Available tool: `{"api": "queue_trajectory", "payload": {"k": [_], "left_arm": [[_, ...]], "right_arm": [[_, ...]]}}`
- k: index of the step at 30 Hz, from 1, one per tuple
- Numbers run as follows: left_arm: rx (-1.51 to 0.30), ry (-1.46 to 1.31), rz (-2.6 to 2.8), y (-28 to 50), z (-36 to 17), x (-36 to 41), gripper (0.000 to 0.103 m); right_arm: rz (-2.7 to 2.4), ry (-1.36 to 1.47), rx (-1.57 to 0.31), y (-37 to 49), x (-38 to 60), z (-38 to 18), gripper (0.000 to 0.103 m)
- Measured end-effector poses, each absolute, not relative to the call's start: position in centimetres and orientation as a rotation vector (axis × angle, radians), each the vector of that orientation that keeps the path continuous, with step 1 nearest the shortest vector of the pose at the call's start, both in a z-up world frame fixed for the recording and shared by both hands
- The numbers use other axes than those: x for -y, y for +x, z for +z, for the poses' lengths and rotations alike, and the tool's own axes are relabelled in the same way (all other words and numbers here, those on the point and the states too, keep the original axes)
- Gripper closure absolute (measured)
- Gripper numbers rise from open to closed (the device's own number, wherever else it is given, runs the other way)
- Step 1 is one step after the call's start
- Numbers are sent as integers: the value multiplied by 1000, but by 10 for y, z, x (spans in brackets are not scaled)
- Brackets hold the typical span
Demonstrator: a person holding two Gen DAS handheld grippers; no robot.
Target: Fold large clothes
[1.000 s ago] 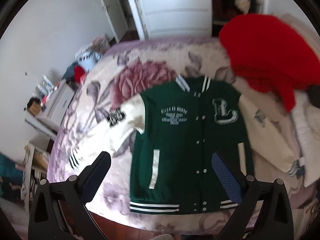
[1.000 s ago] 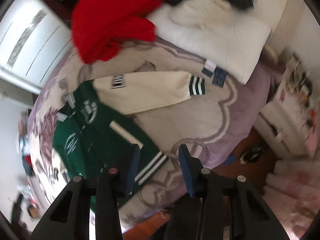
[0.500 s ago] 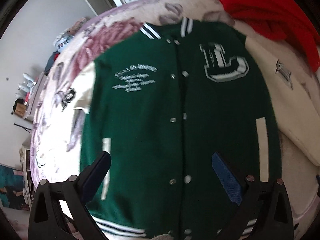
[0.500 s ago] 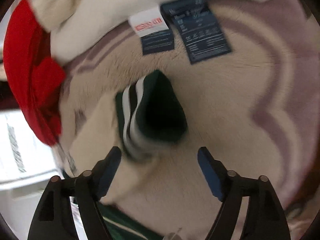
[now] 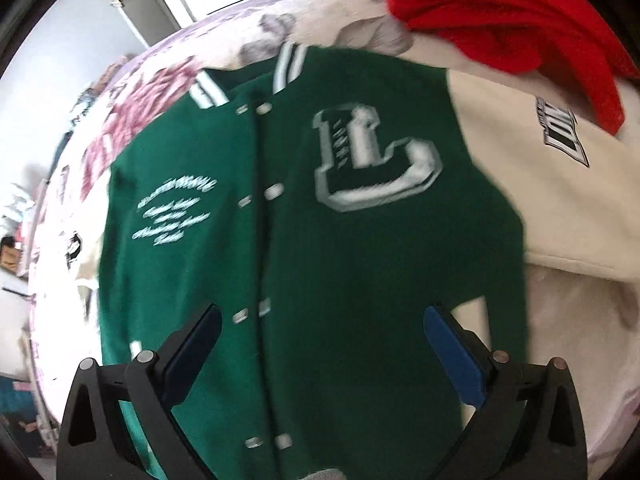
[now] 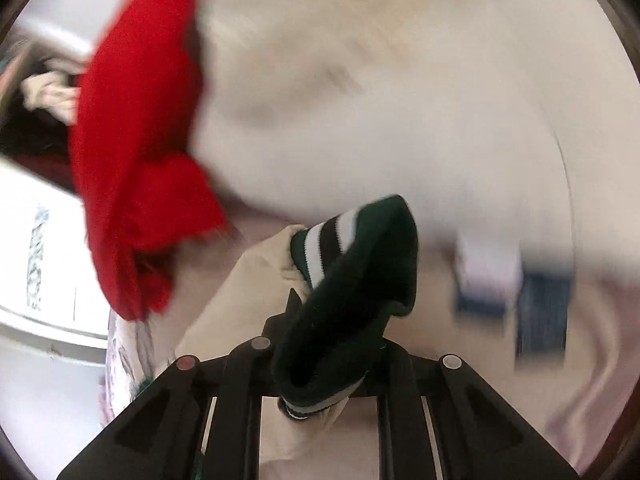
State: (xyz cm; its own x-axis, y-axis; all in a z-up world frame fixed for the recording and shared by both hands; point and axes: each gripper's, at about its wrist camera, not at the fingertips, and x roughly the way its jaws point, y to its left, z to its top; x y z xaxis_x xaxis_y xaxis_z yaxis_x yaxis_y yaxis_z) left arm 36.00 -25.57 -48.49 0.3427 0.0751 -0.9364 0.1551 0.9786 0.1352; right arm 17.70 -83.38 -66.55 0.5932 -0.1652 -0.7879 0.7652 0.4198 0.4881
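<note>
Jacket (image 5: 360, 264) spread front-up on floral bed (image 5: 168, 92), hem hidden behind fingers | right view blurred, labels unreadable | left gripper (image 5: 320, 344) wide open above front, empty, nearer than before | right gripper (image 6: 332, 320) jaws just closed, clamped on striped cuff (image 6: 352, 272); previously open around it

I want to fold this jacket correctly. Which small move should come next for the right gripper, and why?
Probably carry the striped cuff across onto the green jacket front. The right gripper has just closed on that cuff, the jacket lies flat and snapped shut, and the left gripper hovers open above it.
</note>
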Motion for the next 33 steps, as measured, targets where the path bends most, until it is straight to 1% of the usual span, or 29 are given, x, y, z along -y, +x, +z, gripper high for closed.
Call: {"api": "queue_trajectory", "payload": {"k": [2, 3, 4, 5, 6, 7, 8, 9, 10, 15, 18, 21, 22, 23, 24, 25, 26, 27, 28, 30, 33], "left_arm": [[-1218, 198, -72, 369, -486, 270, 0], [-1217, 189, -78, 373, -487, 277, 0], [-1221, 181, -83, 375, -489, 281, 0], [-1230, 169, -90, 379, -492, 289, 0], [-1241, 159, -96, 383, -496, 294, 0], [-1250, 149, -102, 384, -498, 296, 0], [-1260, 139, -105, 386, -501, 299, 0], [-1267, 133, -104, 389, -504, 301, 0], [-1273, 132, -103, 389, -506, 302, 0], [-1312, 153, -77, 386, -522, 306, 0], [-1323, 168, -58, 387, -531, 303, 0], [-1329, 179, -44, 388, -541, 301, 0], [-1333, 182, -39, 388, -544, 300, 0], [-1334, 182, -36, 389, -547, 298, 0], [-1335, 180, -32, 390, -550, 296, 0], [-1334, 179, -30, 390, -552, 295, 0], [-1334, 178, -26, 391, -553, 293, 0], [-1336, 171, -20, 393, -553, 290, 0], [-1337, 159, -13, 394, -553, 287, 0], [-1349, 124, -1, 397, -549, 281, 0], [-1355, 42, 4, 402, -539, 270, 0]], "right_arm": [[-612, 928, -772, 204, 848, -662, 87], [-617, 922, -818, 213, 854, -667, 84], [-626, 931, -861, 223, 862, -676, 71], [-635, 947, -889, 229, 866, -684, 63], [-640, 968, -902, 229, 869, -691, 49], [-639, 993, -887, 225, 868, -696, 38], [-624, 1024, -859, 216, 867, -698, 33], [-620, 1045, -848, 211, 864, -701, 27], [-627, 1062, -852, 200, 858, -704, 23], [-580, 1201, -869, 164, 834, -748, 23], [-574, 1280, -796, 170, 843, -775, 23], [-532, 1329, -690, 192, 858, -789, 23], [-494, 1330, -682, 206, 861, -792, 24], [-460, 1317, -700, 220, 863, -793, 27], [-455, 1267, -750, 237, 863, -790, 42], [-447, 1228, -788, 249, 863, -786, 77], [-454, 1186, -818, 260, 863, -778, 88], [-472, 1149, -812, 268, 866, -764, 93], [-488, 1128, -755, 272, 872, -743, 97], [-483, 1122, -664, 284, 883, -711, 97], [-442, 1098, -639, 319, 883, -677, 97]]}}
